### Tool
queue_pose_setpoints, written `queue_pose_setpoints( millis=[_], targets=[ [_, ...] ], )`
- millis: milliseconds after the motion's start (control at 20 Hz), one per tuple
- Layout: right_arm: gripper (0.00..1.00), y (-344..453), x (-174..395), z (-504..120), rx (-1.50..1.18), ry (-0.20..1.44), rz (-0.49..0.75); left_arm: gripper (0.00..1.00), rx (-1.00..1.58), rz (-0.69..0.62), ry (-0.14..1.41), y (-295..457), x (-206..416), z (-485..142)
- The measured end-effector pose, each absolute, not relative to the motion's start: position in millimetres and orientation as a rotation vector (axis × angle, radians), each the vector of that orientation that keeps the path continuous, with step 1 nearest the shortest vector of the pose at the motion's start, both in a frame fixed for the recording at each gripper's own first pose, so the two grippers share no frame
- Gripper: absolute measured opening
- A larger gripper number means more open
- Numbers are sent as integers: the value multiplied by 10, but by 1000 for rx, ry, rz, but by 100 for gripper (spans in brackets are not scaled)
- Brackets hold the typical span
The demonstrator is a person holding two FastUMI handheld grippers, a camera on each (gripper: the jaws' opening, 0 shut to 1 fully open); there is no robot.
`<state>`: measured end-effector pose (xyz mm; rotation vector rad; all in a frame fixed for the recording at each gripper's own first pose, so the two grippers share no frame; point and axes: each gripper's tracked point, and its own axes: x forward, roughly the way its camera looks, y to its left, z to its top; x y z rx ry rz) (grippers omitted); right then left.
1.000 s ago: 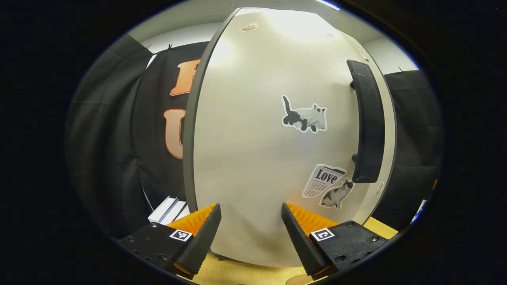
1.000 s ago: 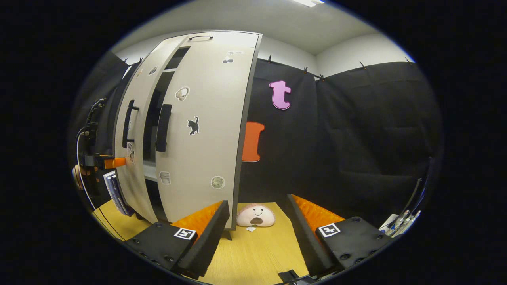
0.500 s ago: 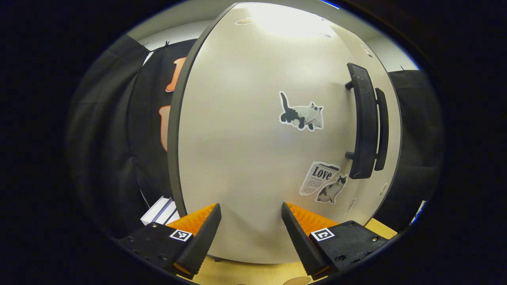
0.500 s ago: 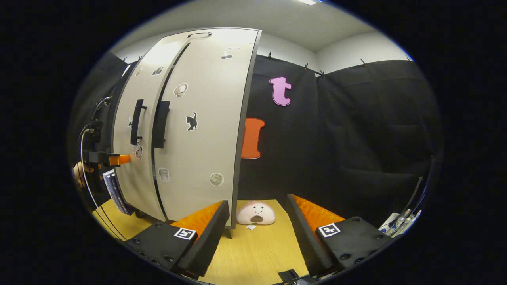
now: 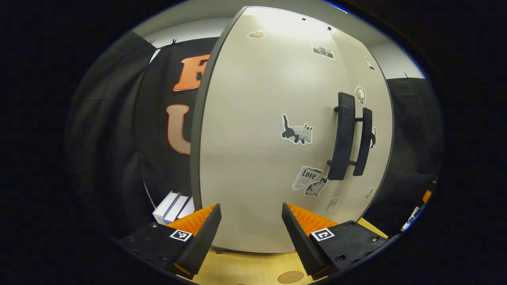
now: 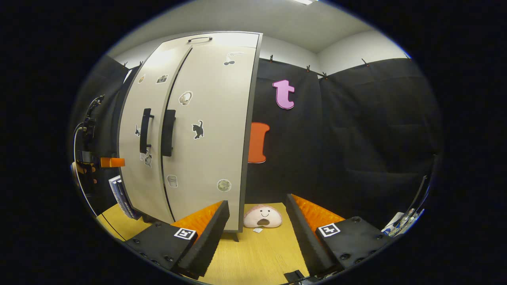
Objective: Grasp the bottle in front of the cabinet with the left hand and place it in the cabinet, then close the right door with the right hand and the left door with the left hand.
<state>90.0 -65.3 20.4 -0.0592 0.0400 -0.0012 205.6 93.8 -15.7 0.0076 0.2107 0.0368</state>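
The pale cabinet [image 6: 206, 130] stands with both doors closed; its two dark handles [image 6: 157, 128] sit side by side. In the left gripper view the left door [image 5: 257, 138] with cat stickers is close ahead, and both handles [image 5: 350, 138] show at the right. My left gripper [image 5: 250, 227] is open and holds nothing, a short way back from the door. In the right gripper view the left gripper [image 6: 109, 162] shows at the far left beside the cabinet, held by a hand [image 6: 79, 170]. My right gripper [image 6: 257, 225] is open and empty, off the cabinet's right corner. The bottle is hidden.
A pink plush toy [image 6: 262, 217] lies on the wooden table [image 6: 257, 253] beside the cabinet's right foot. White and blue boxes [image 5: 174, 206] stand left of the cabinet. Black cloth walls the booth. A round mark [image 5: 290, 276] shows on the table near my left gripper.
The left door swung fully closed against the right one. My left gripper then drew back from the door. The right gripper barely moved.
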Motion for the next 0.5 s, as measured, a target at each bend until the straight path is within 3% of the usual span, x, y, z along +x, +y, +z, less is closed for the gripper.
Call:
queue_pose_setpoints(
  millis=[500],
  targets=[
    [96, -379, 548, 456, -75, 8, 71, 94, 14, 59, 126, 1136, 1020, 731]
  ],
)
